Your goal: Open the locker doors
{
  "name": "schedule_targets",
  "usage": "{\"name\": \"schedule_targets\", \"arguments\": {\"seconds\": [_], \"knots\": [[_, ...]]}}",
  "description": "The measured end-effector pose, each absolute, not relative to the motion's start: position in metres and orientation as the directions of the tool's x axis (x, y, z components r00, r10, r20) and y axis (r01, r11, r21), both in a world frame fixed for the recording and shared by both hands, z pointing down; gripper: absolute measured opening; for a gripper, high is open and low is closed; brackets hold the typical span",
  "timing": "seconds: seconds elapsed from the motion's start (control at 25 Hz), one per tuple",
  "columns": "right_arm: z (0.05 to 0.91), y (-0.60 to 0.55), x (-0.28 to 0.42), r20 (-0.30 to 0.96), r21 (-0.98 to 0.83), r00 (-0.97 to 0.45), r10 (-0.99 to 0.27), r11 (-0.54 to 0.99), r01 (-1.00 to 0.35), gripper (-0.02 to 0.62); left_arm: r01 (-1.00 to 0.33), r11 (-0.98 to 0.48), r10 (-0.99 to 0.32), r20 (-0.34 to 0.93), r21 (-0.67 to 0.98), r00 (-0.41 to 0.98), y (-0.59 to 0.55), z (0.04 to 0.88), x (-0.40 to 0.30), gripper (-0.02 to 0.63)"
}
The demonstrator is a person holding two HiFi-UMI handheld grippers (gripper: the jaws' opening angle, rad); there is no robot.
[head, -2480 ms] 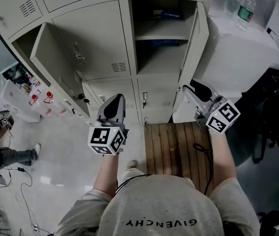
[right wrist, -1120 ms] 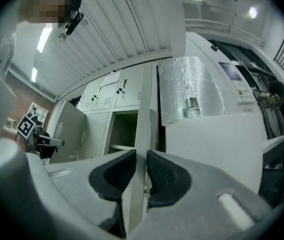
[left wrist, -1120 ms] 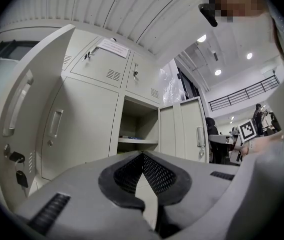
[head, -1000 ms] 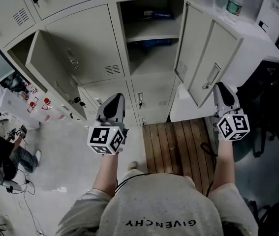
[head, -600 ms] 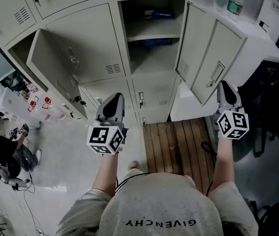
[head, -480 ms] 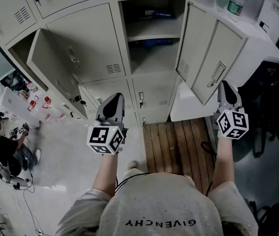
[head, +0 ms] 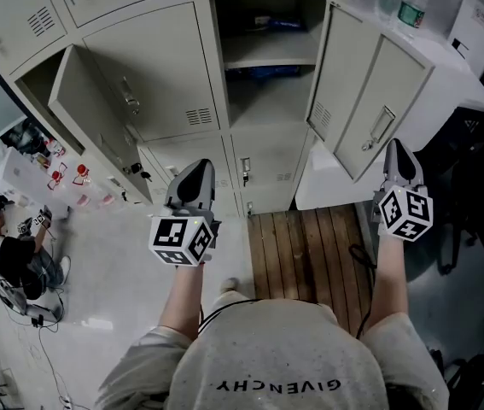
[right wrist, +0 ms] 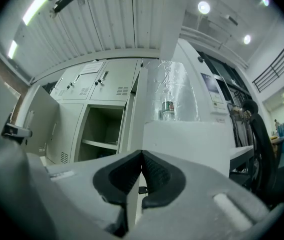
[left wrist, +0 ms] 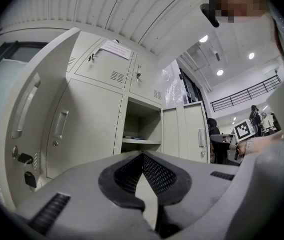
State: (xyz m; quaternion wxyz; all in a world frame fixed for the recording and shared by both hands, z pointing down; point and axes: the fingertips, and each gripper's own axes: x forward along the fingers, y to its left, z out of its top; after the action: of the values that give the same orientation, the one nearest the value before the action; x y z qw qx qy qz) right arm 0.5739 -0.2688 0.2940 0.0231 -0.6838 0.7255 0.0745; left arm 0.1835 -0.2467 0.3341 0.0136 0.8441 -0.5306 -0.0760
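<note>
Lockers [head: 152, 67] filled the wall ahead, and two of them stood open. The middle door [head: 357, 101] was swung out to the right and the left door [head: 88, 114] was swung outward. The right gripper [head: 395, 148] sat near the middle door's lower corner, its jaws just closed tip to tip on nothing. The left gripper [head: 199, 167] hung before the closed lower lockers, its jaws also together and empty.

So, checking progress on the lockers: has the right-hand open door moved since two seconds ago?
Yes. The right-hand door has swung wider open, rightward away from the open compartment towards the white counter.
</note>
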Motion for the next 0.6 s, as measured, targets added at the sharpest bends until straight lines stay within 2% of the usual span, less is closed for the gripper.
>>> {"name": "schedule_targets", "arguments": {"seconds": [0.2,0.6], "knots": [[0.284,-0.253,0.543,-0.177,0.157,-0.131,-0.975,0.104,-0.982,0.000,-0.895,-0.433,-0.900,-0.113,0.107,0.422,-0.247,0.334,0.181,-0.002],[0.320,-0.245,0.484,-0.109,0.090,-0.281,-0.953,0.272,-0.958,0.000,-0.914,-0.394,-0.918,-0.092,0.093,0.386,-0.243,0.344,0.164,-0.002]]}}
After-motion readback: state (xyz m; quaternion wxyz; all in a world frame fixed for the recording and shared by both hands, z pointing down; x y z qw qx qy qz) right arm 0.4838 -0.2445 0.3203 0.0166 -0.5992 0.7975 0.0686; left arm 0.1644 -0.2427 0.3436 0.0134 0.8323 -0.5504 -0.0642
